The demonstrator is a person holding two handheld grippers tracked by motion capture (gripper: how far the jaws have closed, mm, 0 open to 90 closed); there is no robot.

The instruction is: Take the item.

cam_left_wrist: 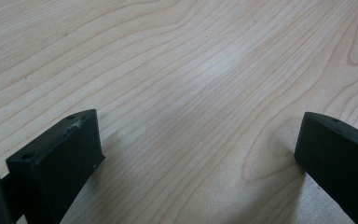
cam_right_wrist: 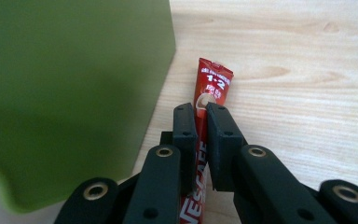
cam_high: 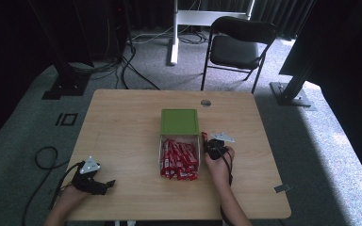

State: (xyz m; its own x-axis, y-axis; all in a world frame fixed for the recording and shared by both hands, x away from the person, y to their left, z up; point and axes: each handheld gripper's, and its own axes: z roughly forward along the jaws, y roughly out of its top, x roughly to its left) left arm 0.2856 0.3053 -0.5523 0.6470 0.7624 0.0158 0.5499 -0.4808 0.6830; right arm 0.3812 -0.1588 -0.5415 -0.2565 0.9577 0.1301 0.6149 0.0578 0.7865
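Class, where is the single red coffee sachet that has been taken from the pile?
The red coffee sachet is clamped in the right gripper, just right of the green box in the high view.

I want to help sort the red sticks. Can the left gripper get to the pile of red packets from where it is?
Probably yes. The left gripper rests with its fingers open, and bare table lies between it and the red packets. The green box sits behind the pile, not in the way.

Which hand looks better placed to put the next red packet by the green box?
The right. Its gripper is already shut on a red packet right beside the green box. The left gripper rests open, holding nothing, at the table's near left edge, far from the packets.
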